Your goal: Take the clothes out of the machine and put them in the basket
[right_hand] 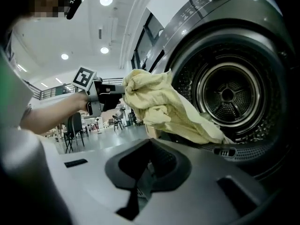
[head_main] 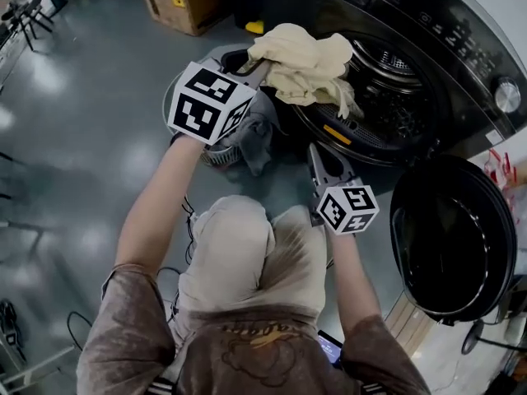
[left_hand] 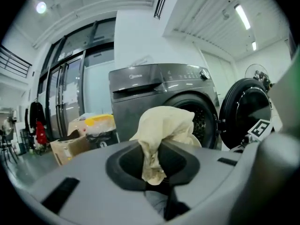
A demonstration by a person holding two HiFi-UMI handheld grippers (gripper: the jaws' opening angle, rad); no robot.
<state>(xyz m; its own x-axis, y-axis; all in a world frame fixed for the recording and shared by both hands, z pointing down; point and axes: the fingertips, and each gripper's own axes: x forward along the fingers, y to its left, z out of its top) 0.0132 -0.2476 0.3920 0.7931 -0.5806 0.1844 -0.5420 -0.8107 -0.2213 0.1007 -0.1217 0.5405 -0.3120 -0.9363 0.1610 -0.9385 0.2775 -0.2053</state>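
Left claw (left_hand: 153,179) pinches a crumpled, soft cream cloth (left_hand: 164,125), right claw (right_hand: 140,184) closed and empty beside the round perforated drum (right_hand: 229,95).

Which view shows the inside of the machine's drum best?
The right gripper view: the drum faces it, back wall visible. The head view shows it dark, at an angle; in the left gripper view the cloth covers most.

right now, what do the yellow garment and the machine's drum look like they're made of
Pale yellow garment: soft woven or knit fabric, probably cotton, matte; it crumples and drapes in folds.
Drum: likely stainless steel, shiny, with perforations and bright reflections.
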